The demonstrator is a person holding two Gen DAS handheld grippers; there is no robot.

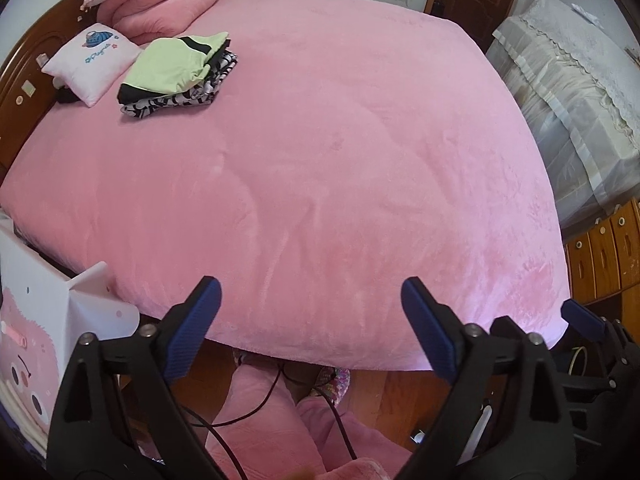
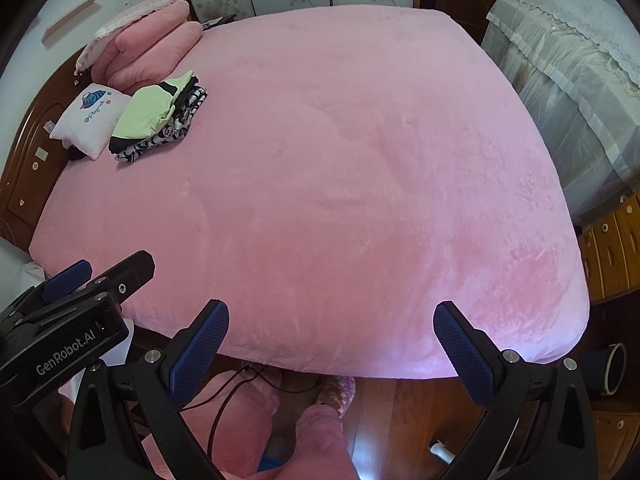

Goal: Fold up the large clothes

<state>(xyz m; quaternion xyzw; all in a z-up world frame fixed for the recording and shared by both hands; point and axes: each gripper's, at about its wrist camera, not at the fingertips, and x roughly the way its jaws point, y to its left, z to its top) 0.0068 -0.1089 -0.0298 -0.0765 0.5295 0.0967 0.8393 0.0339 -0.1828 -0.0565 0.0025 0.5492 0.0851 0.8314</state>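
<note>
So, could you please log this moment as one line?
left gripper: open, empty | right gripper: open, empty | folded clothes: stacked by pillow | bed: nothing spread

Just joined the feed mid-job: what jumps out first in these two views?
The big pink bed cover fills nearly the whole frame. At its far left, by the headboard, a folded stack with a light green garment on top lies beside a small white pillow. Both tools, left and right, hang open and empty over the near edge.

Plush matt bed cover [image 1: 320,160]; glossy wood floor [image 2: 376,404].
</note>
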